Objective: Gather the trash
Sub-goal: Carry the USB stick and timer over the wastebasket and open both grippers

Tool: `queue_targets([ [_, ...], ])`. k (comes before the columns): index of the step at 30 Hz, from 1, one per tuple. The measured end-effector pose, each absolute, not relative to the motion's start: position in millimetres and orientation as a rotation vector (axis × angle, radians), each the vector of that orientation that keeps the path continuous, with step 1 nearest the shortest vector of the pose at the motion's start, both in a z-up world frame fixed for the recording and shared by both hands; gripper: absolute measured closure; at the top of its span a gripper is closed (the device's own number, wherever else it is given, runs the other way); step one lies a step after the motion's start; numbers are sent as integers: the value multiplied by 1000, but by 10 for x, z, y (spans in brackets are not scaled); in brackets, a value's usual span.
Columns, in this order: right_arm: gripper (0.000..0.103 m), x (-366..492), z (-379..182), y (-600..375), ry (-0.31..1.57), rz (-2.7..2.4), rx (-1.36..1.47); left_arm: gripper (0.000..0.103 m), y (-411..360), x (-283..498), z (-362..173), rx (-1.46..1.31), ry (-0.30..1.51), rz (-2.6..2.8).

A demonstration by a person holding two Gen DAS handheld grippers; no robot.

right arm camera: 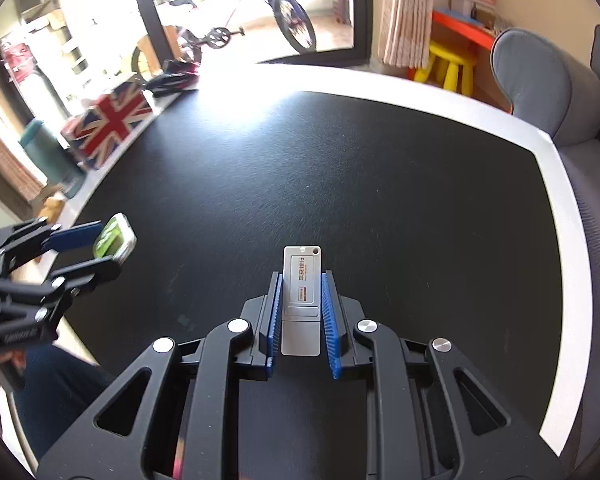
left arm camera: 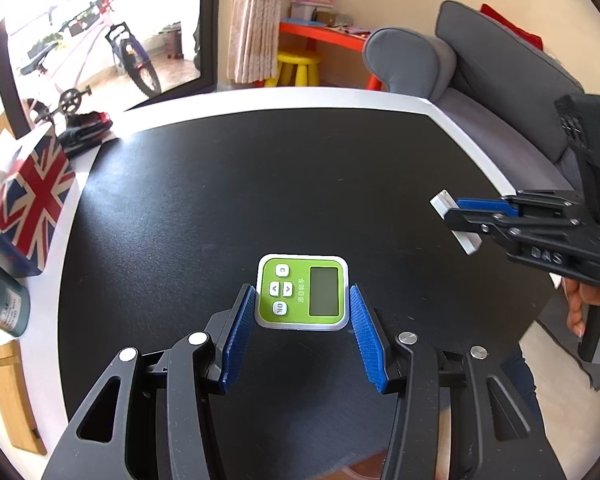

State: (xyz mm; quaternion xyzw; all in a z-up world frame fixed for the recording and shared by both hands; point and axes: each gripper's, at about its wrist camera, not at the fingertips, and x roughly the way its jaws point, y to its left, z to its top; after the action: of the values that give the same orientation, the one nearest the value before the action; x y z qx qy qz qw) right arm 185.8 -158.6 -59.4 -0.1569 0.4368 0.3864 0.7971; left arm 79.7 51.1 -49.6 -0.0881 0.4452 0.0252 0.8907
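Observation:
My left gripper (left arm camera: 302, 294) is shut on a green and white digital timer (left arm camera: 302, 292), held level above the black table top (left arm camera: 260, 184). My right gripper (right arm camera: 301, 276) is shut on a flat silver-white bank token (right arm camera: 302, 292) with printed text, also held above the table. The right gripper (left arm camera: 456, 216) shows at the right edge of the left wrist view, with the white token (left arm camera: 446, 204) between its fingers. The left gripper (right arm camera: 108, 254) with the timer (right arm camera: 114, 236) shows at the left of the right wrist view.
A Union Jack box (left arm camera: 28, 200) and a dark green canister (left arm camera: 4, 304) stand on the table's white left rim (left arm camera: 72, 216). A folded dark umbrella (left arm camera: 84, 130) lies at the far left corner. A grey sofa (left arm camera: 500, 92) runs along the right side. A yellow stool (left arm camera: 298, 66) stands beyond the table.

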Motion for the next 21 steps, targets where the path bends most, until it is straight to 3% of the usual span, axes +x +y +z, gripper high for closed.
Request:
queue_targets([
  [9,84,1241,-282,-2197,839,880,-322,55,90,401,-237,-136,854,-2],
  [21,84,564,-311,-2730,842,941,-290,55,-384,-88,-266,-141,843,-89],
])
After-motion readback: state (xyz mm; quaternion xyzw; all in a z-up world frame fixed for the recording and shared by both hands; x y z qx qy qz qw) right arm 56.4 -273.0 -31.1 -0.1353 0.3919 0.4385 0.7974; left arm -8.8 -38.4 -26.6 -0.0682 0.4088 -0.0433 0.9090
